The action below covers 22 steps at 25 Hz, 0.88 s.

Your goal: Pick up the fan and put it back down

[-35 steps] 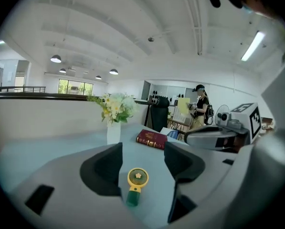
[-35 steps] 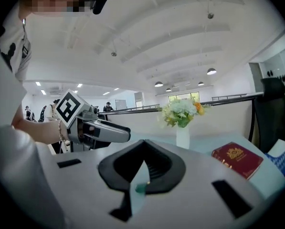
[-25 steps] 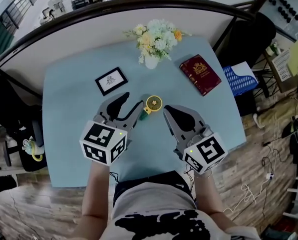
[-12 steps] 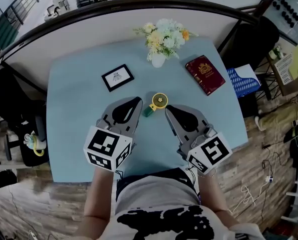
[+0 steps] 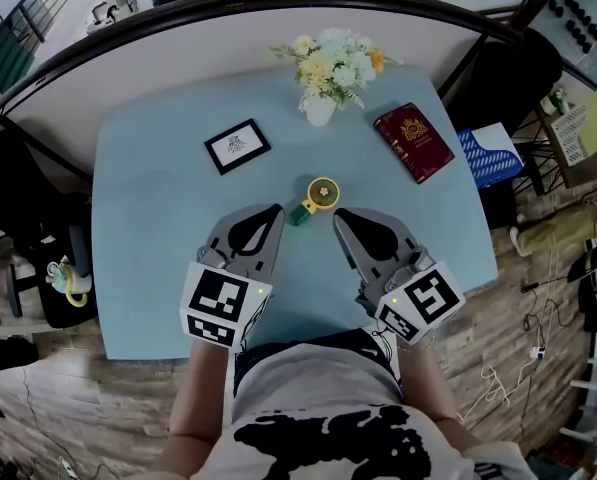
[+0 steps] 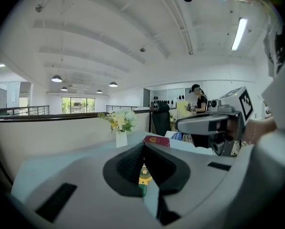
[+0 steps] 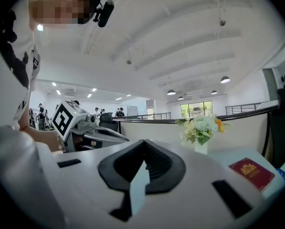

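Note:
A small hand fan (image 5: 316, 200) with a yellow head and a green handle lies on the blue table (image 5: 148, 228), just beyond both grippers. My left gripper (image 5: 275, 212) sits to the left of the handle. Its jaws have just been closing, and they now meet with nothing between them. In the left gripper view the fan (image 6: 142, 175) shows through the gap below the closed tips (image 6: 143, 146). My right gripper (image 5: 340, 216) is shut and empty, to the right of the handle. Its tips (image 7: 143, 144) meet in the right gripper view, where the fan is hidden.
A white vase of flowers (image 5: 328, 68) stands at the table's far edge. A dark red book (image 5: 415, 142) lies to the far right and a framed picture (image 5: 237, 146) to the far left. A chair with a blue striped thing (image 5: 488, 153) is off the table's right side.
The left gripper's jaws, open beside the fan's handle a second ago, are now shut. That gripper has drawn back slightly toward me. The fan stays on the table.

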Each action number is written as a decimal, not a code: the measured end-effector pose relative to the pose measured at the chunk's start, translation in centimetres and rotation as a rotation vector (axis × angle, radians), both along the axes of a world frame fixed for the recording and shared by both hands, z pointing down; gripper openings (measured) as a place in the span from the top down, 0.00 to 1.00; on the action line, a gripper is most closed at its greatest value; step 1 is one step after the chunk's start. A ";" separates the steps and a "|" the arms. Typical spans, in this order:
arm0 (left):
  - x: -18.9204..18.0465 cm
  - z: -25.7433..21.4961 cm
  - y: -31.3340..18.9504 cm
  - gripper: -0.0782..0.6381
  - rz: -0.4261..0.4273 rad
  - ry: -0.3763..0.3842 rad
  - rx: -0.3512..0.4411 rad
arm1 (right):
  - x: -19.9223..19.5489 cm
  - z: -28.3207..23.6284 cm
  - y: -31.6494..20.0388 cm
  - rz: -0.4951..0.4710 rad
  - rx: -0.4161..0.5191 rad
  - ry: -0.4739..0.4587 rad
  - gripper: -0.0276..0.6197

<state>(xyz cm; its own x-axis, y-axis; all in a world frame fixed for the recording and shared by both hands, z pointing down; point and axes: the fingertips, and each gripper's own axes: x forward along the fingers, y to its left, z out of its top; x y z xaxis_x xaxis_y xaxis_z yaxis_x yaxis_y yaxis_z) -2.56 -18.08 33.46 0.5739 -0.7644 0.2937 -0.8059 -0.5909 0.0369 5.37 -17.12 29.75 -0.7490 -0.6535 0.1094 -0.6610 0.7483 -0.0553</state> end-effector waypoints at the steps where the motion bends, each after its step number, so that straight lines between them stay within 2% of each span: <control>1: -0.1 0.2 0.1 0.88 -0.008 0.004 -0.010 | -0.2 0.1 0.0 -0.004 -0.002 0.001 0.95; 4: -0.2 0.8 0.3 0.88 -0.016 0.019 -0.040 | -0.5 0.5 0.2 -0.014 -0.011 0.005 0.95; 8: 0.3 0.9 0.7 0.88 0.025 0.016 -0.039 | -0.5 1.0 0.2 -0.019 -0.030 0.002 0.95; 20: 1.6 1.5 1.4 0.88 0.064 -0.003 -0.053 | -1.0 1.3 0.7 -0.055 -0.037 -0.001 0.95; 22: 1.9 1.5 1.5 0.88 0.072 0.018 -0.061 | -0.9 1.5 0.7 -0.052 -0.040 0.001 0.95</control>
<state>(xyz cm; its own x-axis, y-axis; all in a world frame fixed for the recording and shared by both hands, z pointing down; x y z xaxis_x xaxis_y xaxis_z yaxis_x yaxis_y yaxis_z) -0.69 -16.60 34.98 0.6324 -0.7020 0.3277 -0.7602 -0.6436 0.0883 4.49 -16.42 31.29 -0.7815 -0.6090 0.1355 -0.6215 0.7788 -0.0846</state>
